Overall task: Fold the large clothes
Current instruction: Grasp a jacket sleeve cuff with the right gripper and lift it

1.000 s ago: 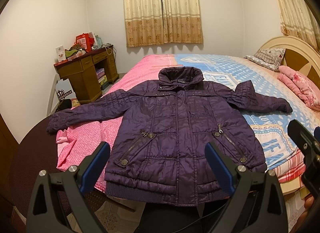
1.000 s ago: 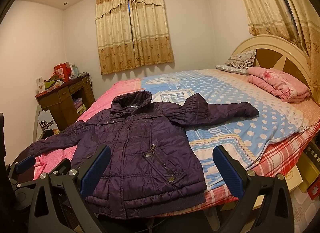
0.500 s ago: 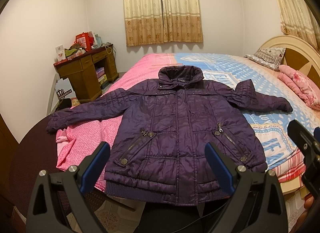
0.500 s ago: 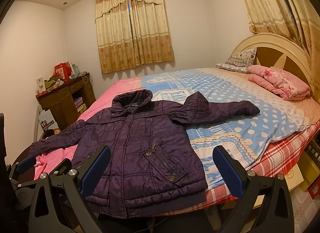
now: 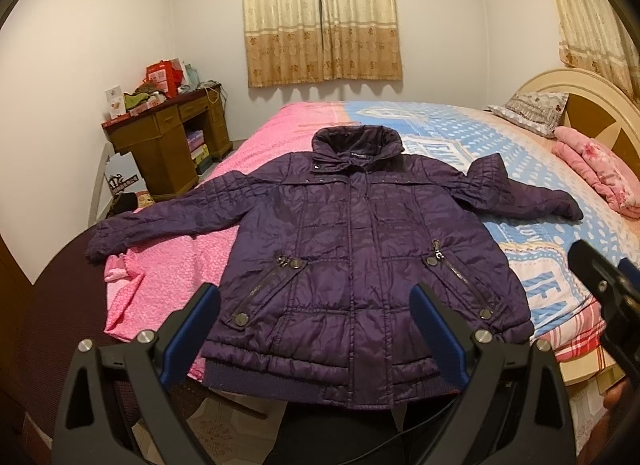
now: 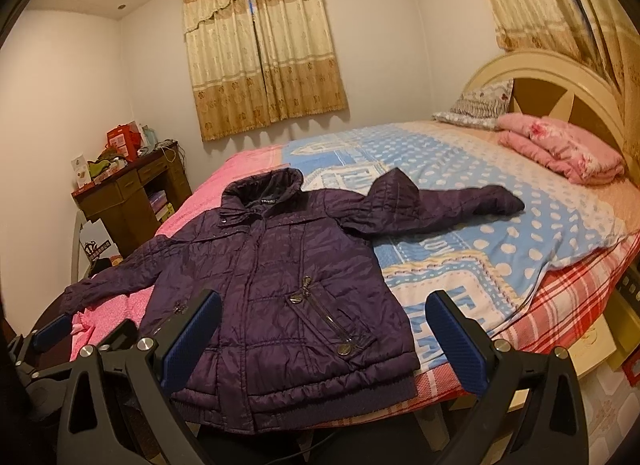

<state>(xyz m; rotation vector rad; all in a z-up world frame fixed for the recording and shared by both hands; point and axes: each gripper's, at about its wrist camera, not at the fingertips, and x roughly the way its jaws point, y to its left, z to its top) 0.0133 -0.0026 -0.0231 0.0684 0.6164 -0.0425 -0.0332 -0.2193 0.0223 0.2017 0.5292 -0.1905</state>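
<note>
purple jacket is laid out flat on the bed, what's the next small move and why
Probably bring the left gripper down onto the sleeve stretched over the pink sheet, to fold it across the jacket. Both sleeves lie spread out, nothing is folded yet, and both grippers' jaws stand open and empty short of the hem.
</note>
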